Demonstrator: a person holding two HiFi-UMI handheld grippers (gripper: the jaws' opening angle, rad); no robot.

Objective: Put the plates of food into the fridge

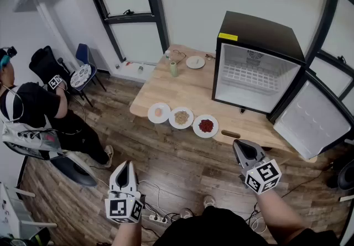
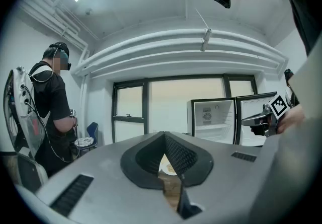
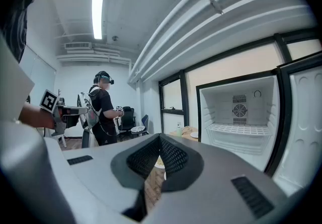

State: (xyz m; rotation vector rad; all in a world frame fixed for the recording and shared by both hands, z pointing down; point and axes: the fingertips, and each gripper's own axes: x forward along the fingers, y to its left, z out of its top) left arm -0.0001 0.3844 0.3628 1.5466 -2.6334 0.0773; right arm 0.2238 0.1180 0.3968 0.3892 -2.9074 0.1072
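Note:
Three white plates stand in a row near the wooden table's front edge: one with a pale round piece, one with grainy food, one with red food. At the table's right end the small black fridge is open, its door swung to the right and its wire shelf bare. My left gripper is held over the floor, well short of the table, shut and empty. My right gripper hovers near the table's front edge, right of the red plate, also shut and empty. The left gripper view shows a plate through the slit.
A fourth small plate and a green bottle stand at the table's back. A wooden piece lies by the red plate. A person with a backpack stands left by a chair. A power strip and cables lie on the floor.

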